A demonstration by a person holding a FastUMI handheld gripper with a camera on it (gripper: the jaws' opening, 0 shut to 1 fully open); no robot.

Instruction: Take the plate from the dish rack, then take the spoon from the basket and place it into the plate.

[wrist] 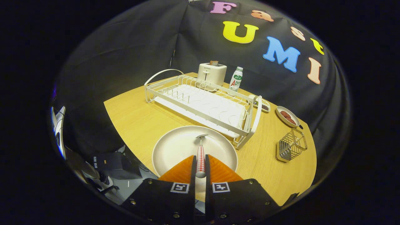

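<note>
Two fingers of the gripper [200, 168] clamp the spoon [200, 153] by its handle, bowl forward over the plate [175, 150], which sits on the surface beside the dish rack [200, 103]; the basket [290, 146] stands farther right.

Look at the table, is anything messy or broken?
Nothing looks spilled or broken. The plate sits flat on the table in front of the dish rack, and the gripper is shut on the spoon, holding it over the plate. The wire basket stands upright beside the rack.
</note>
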